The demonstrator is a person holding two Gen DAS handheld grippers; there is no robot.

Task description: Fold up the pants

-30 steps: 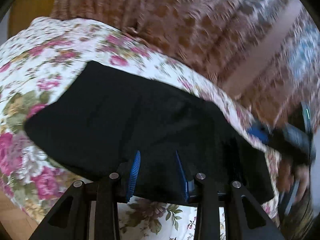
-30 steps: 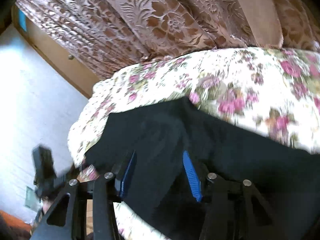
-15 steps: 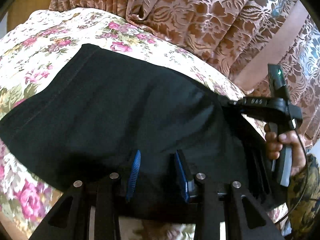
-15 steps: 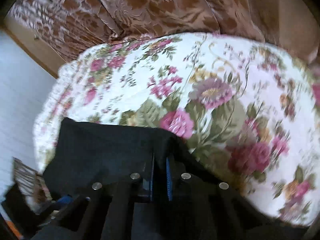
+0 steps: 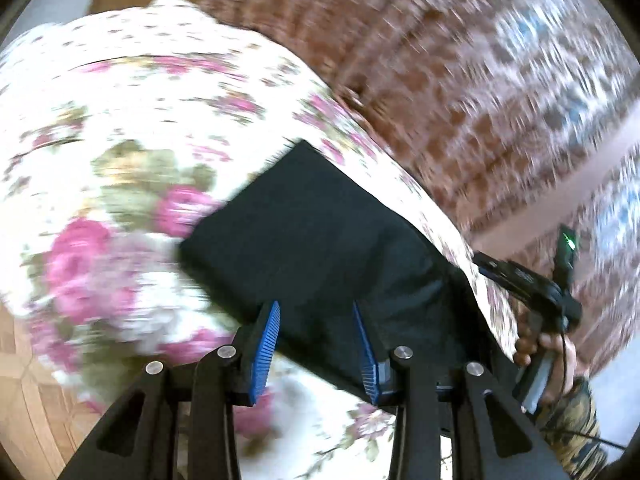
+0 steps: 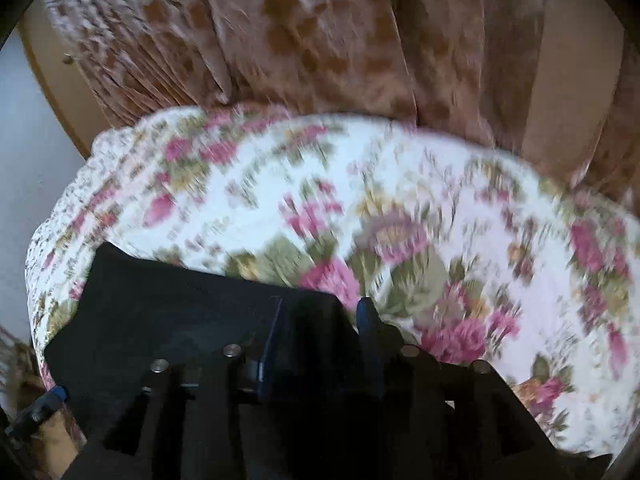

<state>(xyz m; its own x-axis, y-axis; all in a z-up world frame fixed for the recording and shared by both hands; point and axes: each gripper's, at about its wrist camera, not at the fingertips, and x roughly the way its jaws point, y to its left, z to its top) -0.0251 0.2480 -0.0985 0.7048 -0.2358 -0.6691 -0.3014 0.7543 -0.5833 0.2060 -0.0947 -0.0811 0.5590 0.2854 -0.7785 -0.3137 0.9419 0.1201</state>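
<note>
The black pants (image 5: 320, 240) lie folded on a floral bedspread (image 5: 132, 120). My left gripper (image 5: 316, 344) is open over their near edge, with its blue pads (image 5: 266, 344) apart and nothing between them. My right gripper shows at the right of the left wrist view (image 5: 520, 276), held in a hand. In the right wrist view the pants (image 6: 168, 312) fill the lower left and my right gripper (image 6: 320, 320) is open above their corner. Both views are motion-blurred.
Brown patterned curtains (image 6: 320, 32) hang behind the bed. A wooden floor (image 5: 24, 380) shows at the lower left and a pale wall (image 6: 24, 140) at the left. The bedspread (image 6: 440, 220) stretches bare to the right of the pants.
My right gripper was shut on the pants half a second ago and has now opened. The pants now lie as a smaller folded shape. Both cameras have swung and pulled back.
</note>
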